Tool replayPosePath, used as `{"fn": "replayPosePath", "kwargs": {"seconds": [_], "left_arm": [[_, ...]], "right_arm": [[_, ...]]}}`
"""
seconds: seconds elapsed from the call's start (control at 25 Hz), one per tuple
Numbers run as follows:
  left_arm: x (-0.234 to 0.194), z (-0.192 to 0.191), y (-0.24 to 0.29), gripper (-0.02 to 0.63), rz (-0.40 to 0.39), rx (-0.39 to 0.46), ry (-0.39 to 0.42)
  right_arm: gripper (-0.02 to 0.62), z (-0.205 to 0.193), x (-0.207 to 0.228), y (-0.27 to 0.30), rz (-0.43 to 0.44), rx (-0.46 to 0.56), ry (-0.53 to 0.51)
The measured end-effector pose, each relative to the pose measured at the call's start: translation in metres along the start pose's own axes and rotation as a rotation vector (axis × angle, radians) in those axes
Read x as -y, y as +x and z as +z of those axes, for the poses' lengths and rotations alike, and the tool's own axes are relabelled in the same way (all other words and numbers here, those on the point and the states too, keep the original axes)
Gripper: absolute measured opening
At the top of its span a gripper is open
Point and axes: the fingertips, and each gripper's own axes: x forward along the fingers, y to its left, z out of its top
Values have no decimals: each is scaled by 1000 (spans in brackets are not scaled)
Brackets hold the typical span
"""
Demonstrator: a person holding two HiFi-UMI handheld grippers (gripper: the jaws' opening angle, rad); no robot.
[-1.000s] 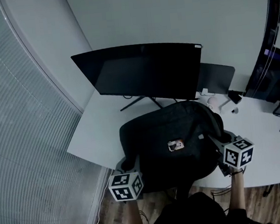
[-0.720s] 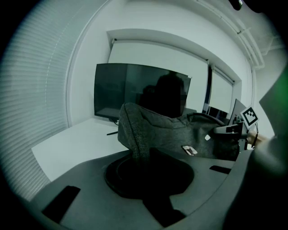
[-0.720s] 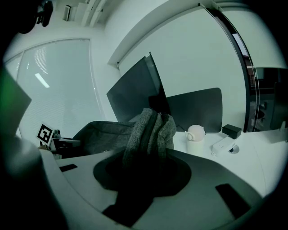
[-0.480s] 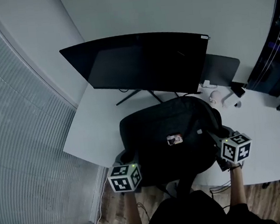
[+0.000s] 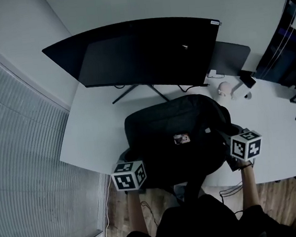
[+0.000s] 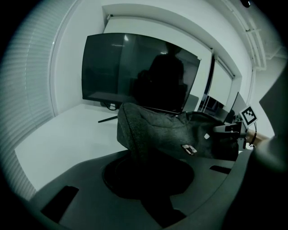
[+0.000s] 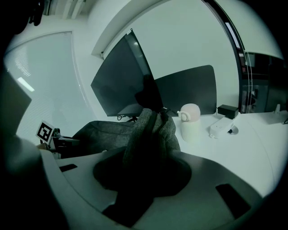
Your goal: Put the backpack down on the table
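Observation:
A dark grey backpack [image 5: 176,133] hangs between my two grippers over the near edge of the white table [image 5: 86,132]. Its near part overhangs that edge. My left gripper [image 5: 133,159] is shut on the bag's left side, and in the left gripper view the cloth [image 6: 144,134] runs into the jaws of that gripper [image 6: 146,173]. My right gripper [image 5: 229,137] is shut on the bag's right side, where bunched fabric [image 7: 150,130] fills the jaws of the right gripper [image 7: 144,173]. I cannot tell whether the bag's bottom touches the table.
A wide dark monitor [image 5: 141,53] on a stand is just behind the bag. At the back right stand a second dark screen [image 5: 231,59], a white mug [image 7: 190,121] and a small white box [image 7: 220,127]. Bare tabletop lies left of the bag.
Both grippers have sunk with the backpack held between them, and the bag now sits lower over the table's near edge. Neither grip has altered.

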Motion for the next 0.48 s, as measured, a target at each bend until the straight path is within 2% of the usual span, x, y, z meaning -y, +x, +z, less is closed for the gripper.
{"fn": "replayPosePath", "kwargs": {"seconds": [0.48], "left_arm": [[-6, -11, 20, 80, -15, -62, -22]], "right_arm": [[110, -24, 18, 14, -22, -73, 57]]}}
